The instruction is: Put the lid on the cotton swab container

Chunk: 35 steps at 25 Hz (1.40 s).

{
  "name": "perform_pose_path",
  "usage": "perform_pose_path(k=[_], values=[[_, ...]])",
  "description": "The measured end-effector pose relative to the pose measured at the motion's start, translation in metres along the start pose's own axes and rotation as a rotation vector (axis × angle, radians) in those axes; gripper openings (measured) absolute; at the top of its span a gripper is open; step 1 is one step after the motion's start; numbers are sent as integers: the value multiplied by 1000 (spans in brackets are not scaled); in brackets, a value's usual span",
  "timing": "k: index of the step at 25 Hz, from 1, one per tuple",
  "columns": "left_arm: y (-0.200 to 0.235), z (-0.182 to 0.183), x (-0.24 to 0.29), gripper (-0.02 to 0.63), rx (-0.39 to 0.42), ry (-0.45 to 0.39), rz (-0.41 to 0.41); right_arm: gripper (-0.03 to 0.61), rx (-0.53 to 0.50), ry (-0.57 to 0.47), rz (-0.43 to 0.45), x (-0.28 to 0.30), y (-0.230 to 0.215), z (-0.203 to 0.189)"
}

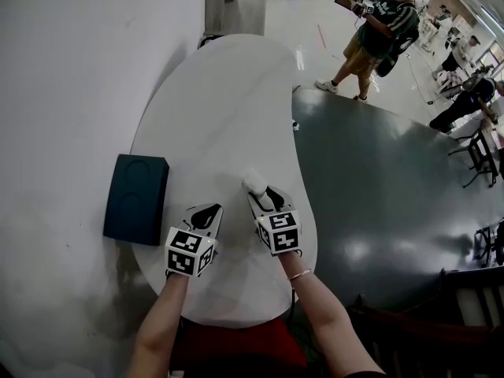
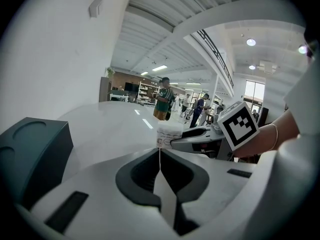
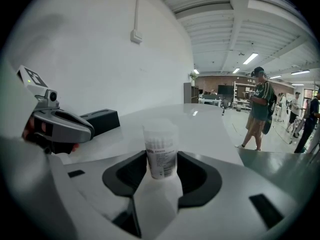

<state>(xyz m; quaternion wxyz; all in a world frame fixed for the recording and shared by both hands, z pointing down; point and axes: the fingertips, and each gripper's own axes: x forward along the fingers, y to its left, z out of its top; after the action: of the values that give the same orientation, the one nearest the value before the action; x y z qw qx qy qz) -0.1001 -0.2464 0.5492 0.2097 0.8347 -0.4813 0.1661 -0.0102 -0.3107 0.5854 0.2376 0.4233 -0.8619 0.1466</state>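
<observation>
The right gripper point(image 3: 160, 170) is clamped on the translucent white plastic cotton swab container point(image 3: 160, 149), which stands upright at the centre of the right gripper view. In the lower middle of the head view, the left gripper point(image 2: 160, 159) sits just left of it, jaws pressed together with nothing between them. A dark teal rectangular box point(image 1: 136, 198) lies at the left edge of the white rounded table point(image 1: 220, 101).

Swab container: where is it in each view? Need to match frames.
Head view: container near centre, at the tips of the right gripper.
Left gripper view: centre, just beyond this view's own shut jaws, with the right gripper reaching in from the right.
Right gripper view: centre, upright between the jaws.
Shared landmark: dark box, left of the container in all three views.
</observation>
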Motion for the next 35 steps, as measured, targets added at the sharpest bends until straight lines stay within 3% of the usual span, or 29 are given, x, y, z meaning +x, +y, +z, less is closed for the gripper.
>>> perform_pose_path(k=[24,35], values=[[6,0,-6,26,-26,-6,4,201,64,27,-20,6,-9,-6],[-3,-6,-22,26,-21,-8,-19,201,86,-21,-5,-17,-5,-1]])
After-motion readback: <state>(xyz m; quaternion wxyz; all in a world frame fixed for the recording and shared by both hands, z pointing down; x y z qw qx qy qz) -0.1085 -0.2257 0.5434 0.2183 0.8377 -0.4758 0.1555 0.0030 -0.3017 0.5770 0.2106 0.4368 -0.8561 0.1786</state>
